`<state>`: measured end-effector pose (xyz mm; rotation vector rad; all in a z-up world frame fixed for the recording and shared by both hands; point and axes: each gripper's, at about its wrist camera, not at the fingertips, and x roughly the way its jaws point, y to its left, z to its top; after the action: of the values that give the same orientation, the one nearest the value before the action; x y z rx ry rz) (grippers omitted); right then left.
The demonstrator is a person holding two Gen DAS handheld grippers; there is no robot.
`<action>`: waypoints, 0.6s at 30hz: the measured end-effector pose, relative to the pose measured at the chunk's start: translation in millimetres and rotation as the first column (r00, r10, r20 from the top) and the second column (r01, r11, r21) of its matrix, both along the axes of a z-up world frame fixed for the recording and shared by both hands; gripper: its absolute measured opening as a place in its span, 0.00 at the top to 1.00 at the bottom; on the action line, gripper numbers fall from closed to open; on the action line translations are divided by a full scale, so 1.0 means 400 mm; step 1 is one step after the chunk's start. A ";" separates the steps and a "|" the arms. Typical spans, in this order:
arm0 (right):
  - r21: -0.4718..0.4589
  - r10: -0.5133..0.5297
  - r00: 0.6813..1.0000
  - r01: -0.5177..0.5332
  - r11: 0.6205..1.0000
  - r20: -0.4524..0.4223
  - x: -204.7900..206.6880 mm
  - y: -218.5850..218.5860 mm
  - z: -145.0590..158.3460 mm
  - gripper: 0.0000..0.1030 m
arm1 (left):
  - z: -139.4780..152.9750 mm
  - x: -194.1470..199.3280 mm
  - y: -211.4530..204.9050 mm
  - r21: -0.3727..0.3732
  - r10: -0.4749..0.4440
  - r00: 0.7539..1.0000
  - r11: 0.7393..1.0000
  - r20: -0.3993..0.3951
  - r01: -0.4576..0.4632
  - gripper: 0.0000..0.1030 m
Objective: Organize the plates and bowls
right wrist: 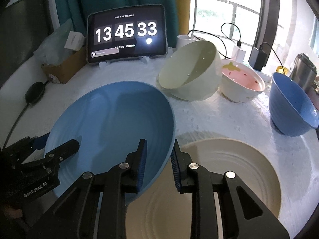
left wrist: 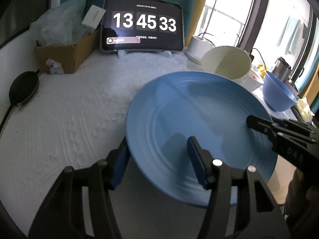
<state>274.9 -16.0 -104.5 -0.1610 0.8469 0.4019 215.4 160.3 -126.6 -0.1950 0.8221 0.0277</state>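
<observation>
Plates and bowls sit on a white textured cloth (right wrist: 209, 115). The blue plate (right wrist: 111, 131) is tilted up off the cloth, its rim between the fingers of both grippers. The right gripper (right wrist: 159, 163) straddles the plate's near-right rim, one finger inside the dish and one outside; a thin gap shows beside the pads, so I cannot tell whether they press on it. The left gripper (left wrist: 157, 159) straddles the opposite rim with its jaws standing wider than the rim, not pressing. Just right of the right gripper's fingers, and partly beneath them, lies a cream plate (right wrist: 235, 171) flat on the cloth. Beyond the blue plate a cream bowl (right wrist: 189, 73) leans tilted, touching a pink-lined bowl (right wrist: 243, 81); a blue bowl (right wrist: 291, 107) stands further right. Straight ahead, a tablet (right wrist: 126, 33) shows a clock, beside a cardboard box (right wrist: 65, 67).
</observation>
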 end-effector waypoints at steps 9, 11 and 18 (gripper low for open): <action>0.028 -0.017 0.999 0.016 0.999 0.033 -0.046 -0.042 0.033 0.75 | 0.039 -0.036 -0.034 0.022 -0.019 0.999 1.000 0.041 0.018 0.43; 0.036 -0.025 0.999 0.023 0.999 0.038 -0.057 -0.057 0.039 0.75 | 0.045 -0.044 -0.047 0.025 -0.026 0.999 0.999 0.046 0.025 0.43; 0.057 -0.053 0.997 0.050 0.997 0.052 -0.093 -0.112 0.054 0.75 | 0.064 -0.067 -0.094 0.036 -0.056 0.997 0.998 0.057 0.054 0.43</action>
<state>237.5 -60.8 -83.0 -0.0975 0.7844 0.3706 188.6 122.8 -101.1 -0.1403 0.7686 -0.0160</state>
